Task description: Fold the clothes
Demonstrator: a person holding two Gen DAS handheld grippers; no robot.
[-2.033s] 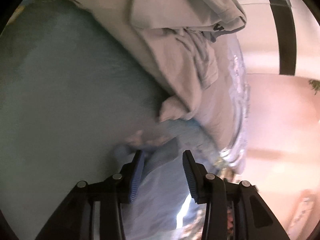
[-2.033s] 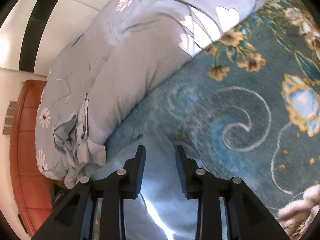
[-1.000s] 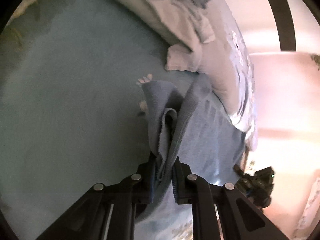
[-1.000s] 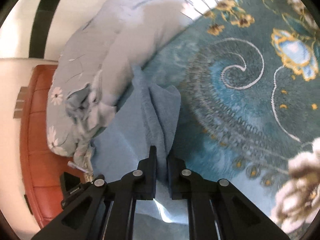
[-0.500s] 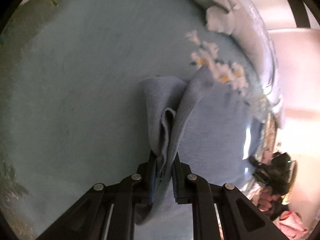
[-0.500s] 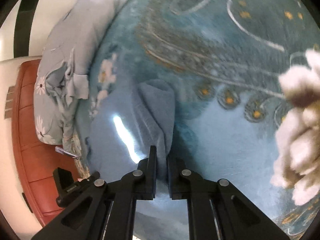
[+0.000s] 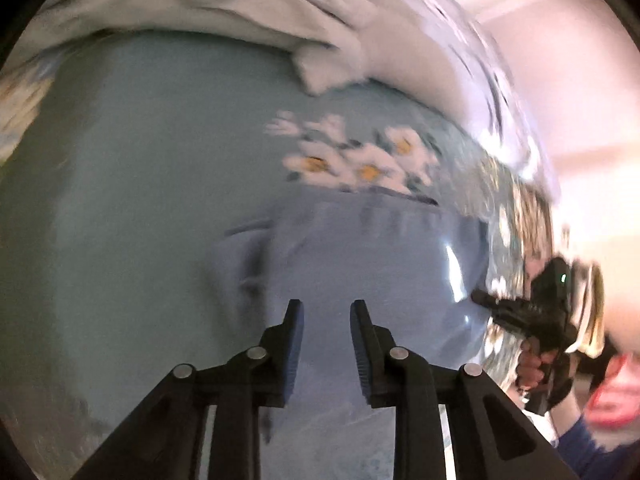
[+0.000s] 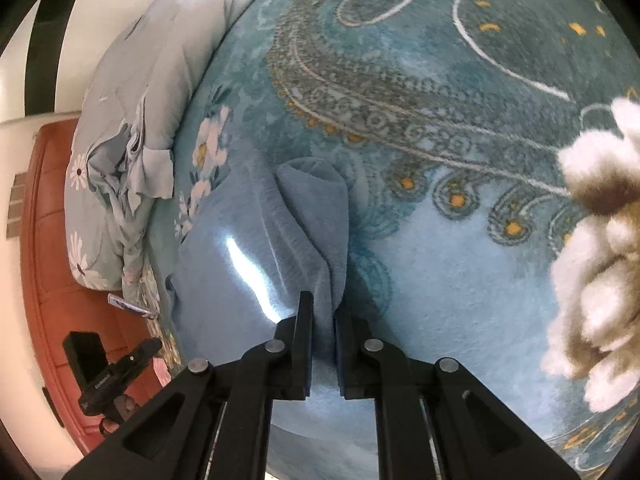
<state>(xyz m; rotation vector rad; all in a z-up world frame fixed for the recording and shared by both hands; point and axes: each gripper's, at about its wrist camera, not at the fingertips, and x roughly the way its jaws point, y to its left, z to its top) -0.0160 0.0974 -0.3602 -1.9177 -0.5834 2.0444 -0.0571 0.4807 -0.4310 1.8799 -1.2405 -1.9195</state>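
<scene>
A light blue garment (image 7: 360,256) lies spread on the teal patterned bedspread (image 7: 120,184). My left gripper (image 7: 326,312) is open and empty just above the garment's near part. In the right wrist view the same garment (image 8: 256,248) has a bunched fold running up from my right gripper (image 8: 323,312), which is shut on the garment's edge. The right gripper also shows in the left wrist view (image 7: 532,320) at the far right. The left gripper shows in the right wrist view (image 8: 116,372) at the lower left.
A grey-blue floral duvet (image 8: 132,120) is heaped along the bed's far side, also in the left wrist view (image 7: 280,20). A red-brown headboard (image 8: 48,240) stands at left. A fluffy white flower pattern (image 8: 600,240) lies at right. The person's face (image 7: 612,392) is at lower right.
My left gripper has opened and let go of the garment, which now lies flatter on the bed. My right gripper still pinches its edge and has lowered slightly.
</scene>
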